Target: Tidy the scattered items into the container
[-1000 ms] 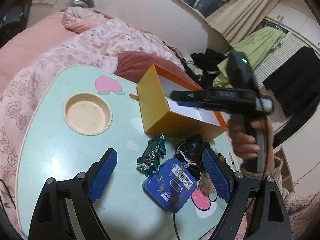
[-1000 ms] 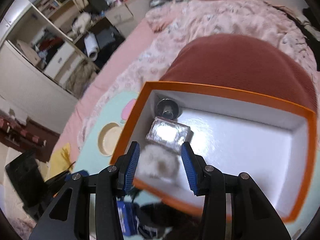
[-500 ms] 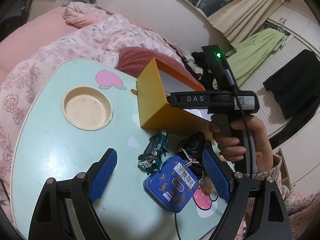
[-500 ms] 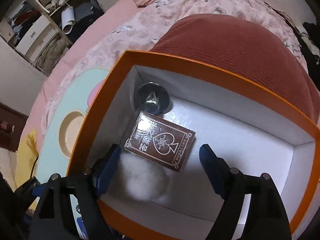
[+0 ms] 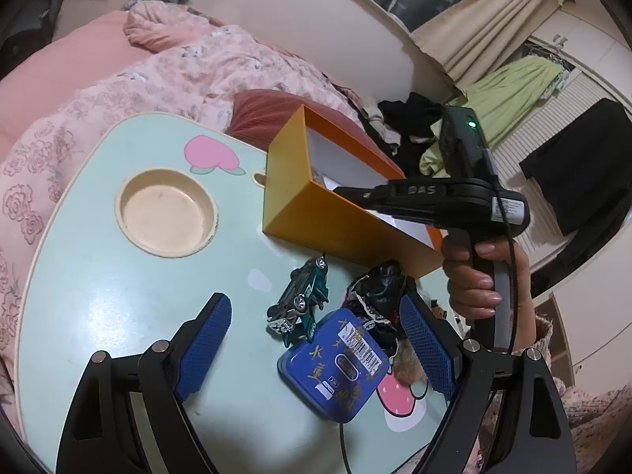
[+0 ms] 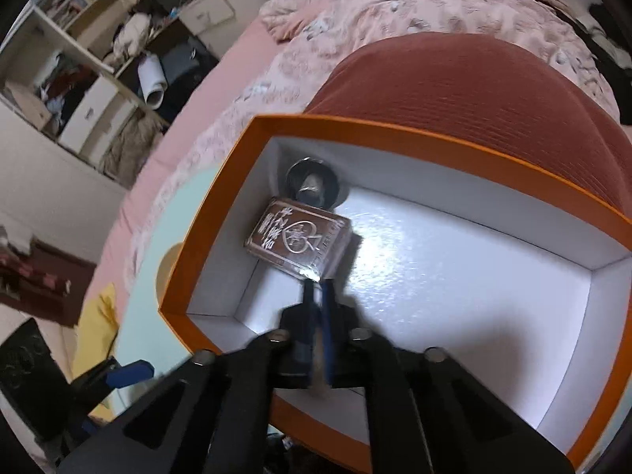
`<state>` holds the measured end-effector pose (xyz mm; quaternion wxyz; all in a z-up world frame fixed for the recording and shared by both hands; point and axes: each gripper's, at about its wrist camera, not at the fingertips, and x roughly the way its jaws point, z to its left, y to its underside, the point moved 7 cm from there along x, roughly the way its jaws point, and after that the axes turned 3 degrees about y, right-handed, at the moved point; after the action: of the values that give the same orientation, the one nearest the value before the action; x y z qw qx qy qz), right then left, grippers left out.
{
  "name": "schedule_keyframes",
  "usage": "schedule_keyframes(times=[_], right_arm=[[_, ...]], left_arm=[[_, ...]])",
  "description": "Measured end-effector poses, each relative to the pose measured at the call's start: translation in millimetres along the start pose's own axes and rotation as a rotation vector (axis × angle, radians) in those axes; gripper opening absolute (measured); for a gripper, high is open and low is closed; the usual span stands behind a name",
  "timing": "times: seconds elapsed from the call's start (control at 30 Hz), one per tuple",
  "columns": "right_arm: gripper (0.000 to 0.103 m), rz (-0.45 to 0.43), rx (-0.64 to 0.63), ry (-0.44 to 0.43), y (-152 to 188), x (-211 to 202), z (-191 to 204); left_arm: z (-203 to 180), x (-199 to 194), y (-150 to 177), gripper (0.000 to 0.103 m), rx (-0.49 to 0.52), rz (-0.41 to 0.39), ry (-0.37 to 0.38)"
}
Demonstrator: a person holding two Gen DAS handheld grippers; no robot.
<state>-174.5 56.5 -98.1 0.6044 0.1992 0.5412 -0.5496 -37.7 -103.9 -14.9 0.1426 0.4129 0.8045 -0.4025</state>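
While the left gripper (image 5: pixel 314 349) hangs low in the left wrist view with its blue-padded fingers (image 5: pixel 203 347) standing wide apart and nothing pressed between them, several loose things lie on the pale mint-green tabletop (image 5: pixel 91 296) in the gap ahead of it. A small dark green toy car (image 5: pixel 302 300) lies near the middle of the frame, tilted. Just below and right of it lies a flat blue rectangular tin with gold lettering and a barcode sticker (image 5: pixel 335 363), and a crumpled black cloth item with lace trim (image 5: pixel 377 292) sits at the tin's upper right edge, close to the right pad. A round beige recess (image 5: pixel 168 213) is sunk into the tabletop at centre left.

The open orange cardboard box with a white lining (image 5: pixel 304 197) stands on the table above the car, right of centre. A hand (image 5: pixel 474 280) at the right of the frame grips the handle of the right gripper, whose black body reaches over the box.

From the right wrist view, the right gripper (image 6: pixel 318 296) is inside the box (image 6: pixel 466 146), its blue pads drawn together with nothing visible between them. Just beyond the tips, in the upper left part of the box floor, lies a brown playing-card pack with a spade emblem (image 6: pixel 298 243), and behind it in the corner a dark round object (image 6: pixel 312 185) that is too blurred to identify.
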Motion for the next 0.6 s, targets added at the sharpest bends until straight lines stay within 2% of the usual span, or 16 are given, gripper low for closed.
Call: schedule_keyframes(times=[0.13,0.4,0.6], right_arm=[[0.0,-0.052,0.04,-0.044,4,-17,-13],[0.0,-0.162,0.107,-0.097,-1,-82,-23],[0.0,-0.187,0.128,-0.1,-9,-91,-15]], left_arm=[[-2,2,0,0.087,0.002,0.002,0.0],[-7,6,-1,0.087,0.013,0.012,-0.002],[-13,13,0,0.087,0.027,0.03,0.002]])
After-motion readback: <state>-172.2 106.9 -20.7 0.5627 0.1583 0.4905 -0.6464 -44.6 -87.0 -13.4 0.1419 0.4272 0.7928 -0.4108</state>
